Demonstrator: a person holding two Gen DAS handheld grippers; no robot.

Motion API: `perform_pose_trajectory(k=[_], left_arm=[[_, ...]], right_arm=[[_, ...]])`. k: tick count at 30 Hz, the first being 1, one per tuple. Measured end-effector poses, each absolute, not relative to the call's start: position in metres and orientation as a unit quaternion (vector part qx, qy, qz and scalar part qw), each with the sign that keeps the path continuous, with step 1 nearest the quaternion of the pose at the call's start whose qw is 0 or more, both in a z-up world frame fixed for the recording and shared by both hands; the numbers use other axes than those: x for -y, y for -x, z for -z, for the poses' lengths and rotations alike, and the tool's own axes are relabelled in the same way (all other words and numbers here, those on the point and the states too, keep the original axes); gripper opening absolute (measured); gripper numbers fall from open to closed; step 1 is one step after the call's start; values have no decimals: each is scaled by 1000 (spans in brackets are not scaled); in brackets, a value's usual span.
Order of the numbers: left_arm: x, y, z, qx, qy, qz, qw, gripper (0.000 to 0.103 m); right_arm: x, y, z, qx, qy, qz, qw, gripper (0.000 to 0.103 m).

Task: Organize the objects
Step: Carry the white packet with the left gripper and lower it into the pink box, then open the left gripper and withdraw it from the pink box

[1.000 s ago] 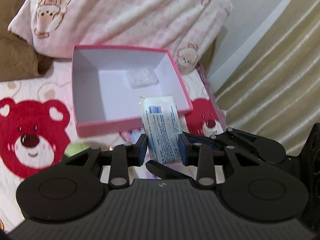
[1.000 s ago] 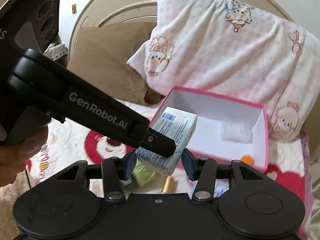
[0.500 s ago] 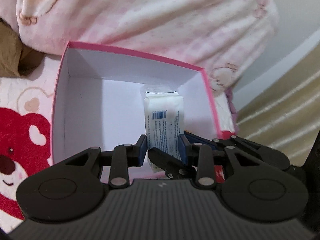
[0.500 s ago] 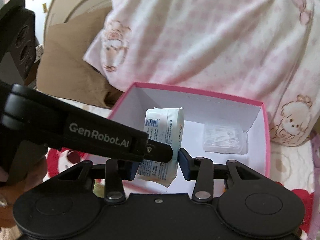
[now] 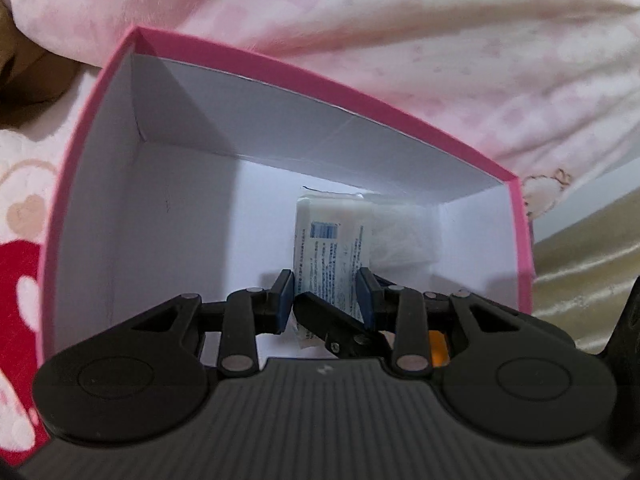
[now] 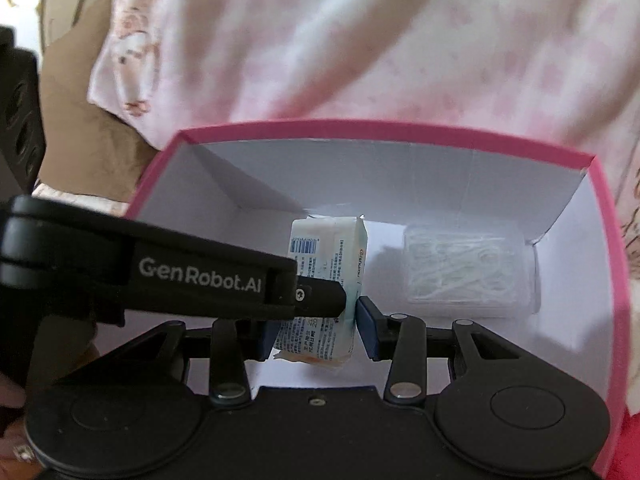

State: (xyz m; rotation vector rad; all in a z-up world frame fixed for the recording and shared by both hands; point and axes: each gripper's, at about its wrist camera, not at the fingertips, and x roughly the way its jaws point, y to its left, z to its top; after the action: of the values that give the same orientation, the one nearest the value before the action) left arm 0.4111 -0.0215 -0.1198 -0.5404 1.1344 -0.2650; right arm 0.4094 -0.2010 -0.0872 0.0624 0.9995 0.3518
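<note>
While inside box (image 5: 280,68), packet (image 5: 328,256) sits between both claws (image 5: 326,300).

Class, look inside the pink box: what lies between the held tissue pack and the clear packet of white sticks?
Only bare white box floor. The right wrist view shows the tissue pack and the clear packet apart inside the pink box.

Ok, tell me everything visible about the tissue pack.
The tissue pack is a small soft white plastic-wrapped packet with a blue barcode panel and fine printed text. It stands on end inside the pink box, low over its white floor. The left claw and the right claw both pinch its lower half. A clear packet lies beside it, apart.
</note>
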Motion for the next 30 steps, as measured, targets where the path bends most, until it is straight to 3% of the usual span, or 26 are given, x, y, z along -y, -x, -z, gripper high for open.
perform_pose_trajectory(k=[11,19,24,30], left_arm=[[41,-428,144,-553,267,113,781,26],[61,-432,140,-554,255,108,785,20],[62,-431,136,-543,245,91,798,21],[56,-411,107,-548,204,115,803,29]], right_arm=[[214,-438,111,-544,-69,-121,827,48],[215,-430,104,-532,-25,-102,840,47],[220,-424,99,-526,-35,-120,841,47],[223,-383,76,-496,-18,-137,857,48]])
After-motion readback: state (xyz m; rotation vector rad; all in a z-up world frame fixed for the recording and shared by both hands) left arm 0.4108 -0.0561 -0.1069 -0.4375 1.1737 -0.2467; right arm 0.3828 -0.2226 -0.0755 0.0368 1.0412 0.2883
